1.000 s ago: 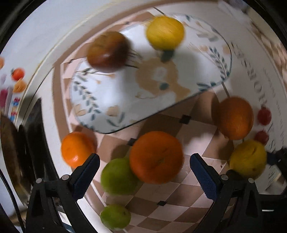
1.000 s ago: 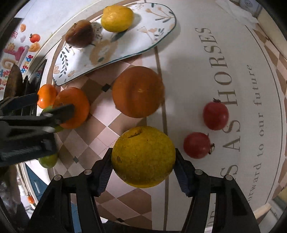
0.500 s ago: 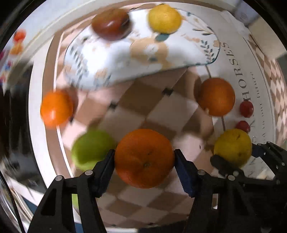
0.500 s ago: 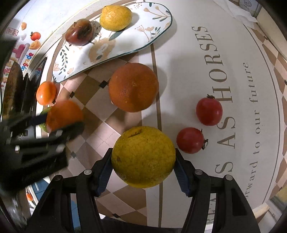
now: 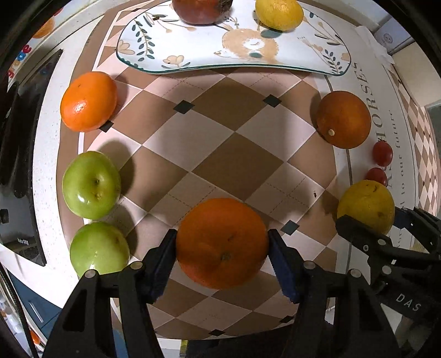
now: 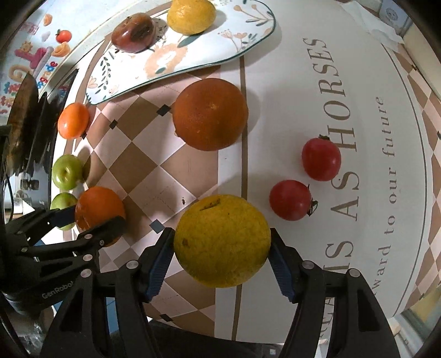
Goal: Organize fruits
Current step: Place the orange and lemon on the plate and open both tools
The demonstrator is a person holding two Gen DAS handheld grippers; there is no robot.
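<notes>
My left gripper (image 5: 222,247) is shut on a large orange (image 5: 222,243), which also shows in the right wrist view (image 6: 99,213). My right gripper (image 6: 222,247) is shut on a yellow citrus fruit (image 6: 222,241), seen at the right in the left wrist view (image 5: 366,205). A flowered oval plate (image 5: 289,59) at the far side holds a dark red fruit (image 5: 202,9) and a yellow fruit (image 5: 278,13). A dark orange (image 5: 343,119), a small orange (image 5: 88,100), two green apples (image 5: 91,184) (image 5: 99,249) and two small red fruits (image 6: 321,158) (image 6: 290,199) lie on the tablecloth.
The table carries a checkered brown and white cloth (image 5: 220,137) with printed lettering on its white part (image 6: 336,110). A dark appliance (image 5: 22,154) stands past the table's left edge. Crumpled paper (image 6: 383,24) lies at the far right.
My left gripper closed on the large orange and drew back from the plate. My right gripper keeps its hold on the yellow citrus fruit.
</notes>
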